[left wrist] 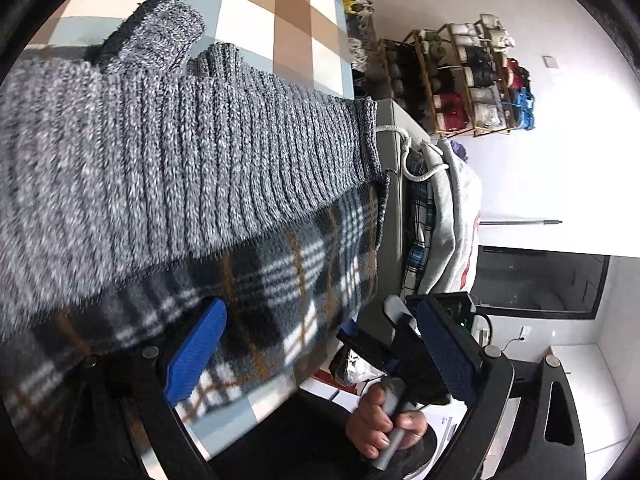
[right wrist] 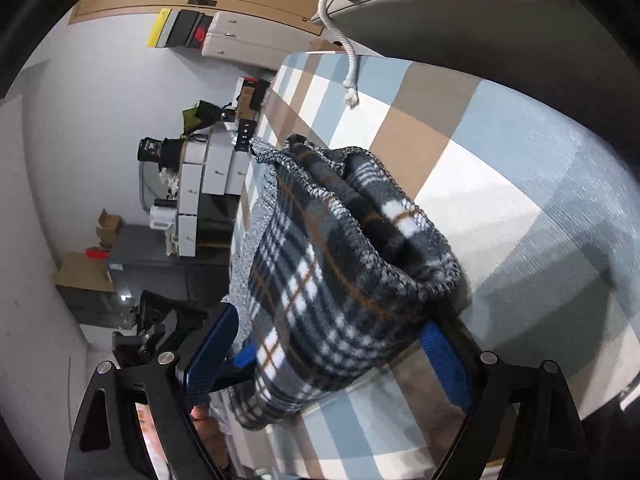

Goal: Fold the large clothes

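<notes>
A grey ribbed knit sweater (left wrist: 168, 152) with a dark plaid fleece lining (left wrist: 280, 280) lies on the checked tablecloth (left wrist: 260, 12). My left gripper (left wrist: 322, 354) stands open. The lining's edge drapes over its left blue pad (left wrist: 196, 352), and its right pad (left wrist: 448, 352) is clear of cloth. In the right wrist view a bunched fold of the plaid lining (right wrist: 336, 272) sits between the wide-apart fingers of my right gripper (right wrist: 328, 356) and covers the tip of the right pad (right wrist: 444, 356). The left pad (right wrist: 212, 356) stands just beside the cloth. A hand (left wrist: 380, 428) holds the right gripper's handle.
A grey bin (left wrist: 394, 152) with a white rope handle stands beside the table, holding a light grey hoodie (left wrist: 456, 216) and plaid cloth. A wooden rack (left wrist: 460, 80) of bundles hangs on the white wall. White boxes (right wrist: 208, 184) are stacked beyond the table's edge.
</notes>
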Demonstrator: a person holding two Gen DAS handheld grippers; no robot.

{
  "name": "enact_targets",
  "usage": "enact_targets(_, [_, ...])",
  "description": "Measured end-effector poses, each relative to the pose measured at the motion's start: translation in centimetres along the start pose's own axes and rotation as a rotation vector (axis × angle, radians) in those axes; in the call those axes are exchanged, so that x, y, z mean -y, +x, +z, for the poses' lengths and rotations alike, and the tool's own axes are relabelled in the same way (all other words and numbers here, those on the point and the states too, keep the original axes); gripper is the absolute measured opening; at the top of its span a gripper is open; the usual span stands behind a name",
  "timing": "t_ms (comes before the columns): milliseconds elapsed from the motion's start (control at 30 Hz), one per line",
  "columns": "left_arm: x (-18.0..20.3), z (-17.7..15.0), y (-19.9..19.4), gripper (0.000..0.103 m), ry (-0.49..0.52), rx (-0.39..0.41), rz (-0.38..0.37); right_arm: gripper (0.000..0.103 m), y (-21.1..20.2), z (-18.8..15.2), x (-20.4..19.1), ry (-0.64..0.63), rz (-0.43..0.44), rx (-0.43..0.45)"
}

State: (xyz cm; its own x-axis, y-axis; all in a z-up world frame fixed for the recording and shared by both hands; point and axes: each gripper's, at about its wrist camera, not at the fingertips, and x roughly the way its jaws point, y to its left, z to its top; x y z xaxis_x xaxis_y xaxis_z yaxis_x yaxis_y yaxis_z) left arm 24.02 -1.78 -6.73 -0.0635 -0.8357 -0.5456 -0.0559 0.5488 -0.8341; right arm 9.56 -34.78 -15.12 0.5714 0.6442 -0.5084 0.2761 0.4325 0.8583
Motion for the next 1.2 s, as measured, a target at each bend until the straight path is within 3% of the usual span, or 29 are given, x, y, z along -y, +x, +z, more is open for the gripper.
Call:
enact_targets(100, [2.1, -0.8, -0.8, 0.094, 0.054, -0.041, 0.078, 0.092, 0.4, 0.1, 0.2, -0.010, -0.015, -0.009])
enact_targets(200, [3.6, -3.1, -3.8, 0.094, 0.190, 0.033, 0.277, 0.091, 0.6, 0.3, 0.1, -0.040, -0.030, -0.002])
enact_targets(333, [2.4, -5.7, -6.1, 0.094, 0.277, 0.108, 0.453, 0.092, 1.3, 0.4, -1.0, -0.107, -0.076, 0.024])
enact_targets(433, [-0.6, -6.4, -6.7, 0.094, 0.280, 0.154, 0.559, 0.076, 2.1, 0.0, -2.3, -0.204, -0.167, 0.045])
enact_targets(467, [-1.7, -6.3, -6.9, 0.094, 0.264, 0.164, 0.560, 0.069, 2.4, -0.2, -2.7, -0.236, -0.200, 0.053])
enact_targets(567, [-4.2, -6.0, -7.3, 0.094, 0.233, 0.182, 0.472, 0.059, 2.3, -0.4, -3.1, -0.263, -0.220, 0.099])
enact_targets(733, [-5.3, -5.7, -7.3, 0.094, 0.234, 0.198, 0.413, 0.026, 1.2, -0.6, -4.4, -0.335, -0.173, 0.193])
enact_targets(800, [-5.5, -5.7, -7.2, 0.094, 0.250, 0.198, 0.415, 0.025, 0.7, -1.1, -5.8, -0.426, -0.129, 0.213])
enact_targets(867, [-5.4, -5.9, -7.1, 0.094, 0.264, 0.203, 0.412, 0.028, 1.0, -1.5, -6.3, -0.475, -0.156, 0.208])
enact_targets(967, [-5.5, -6.2, -7.4, 0.094, 0.280, 0.221, 0.402, 0.037, 1.7, -0.9, -4.7, -0.380, -0.132, 0.141])
enact_targets(1133, [-5.3, -7.1, -8.1, 0.094, 0.308, 0.241, 0.401, 0.042, 2.5, 0.3, -2.3, -0.203, -0.031, 0.060])
enact_targets(1200, [-5.4, -7.2, -8.1, 0.094, 0.322, 0.245, 0.398, 0.049, 2.9, 0.4, -1.7, -0.151, 0.026, 0.027])
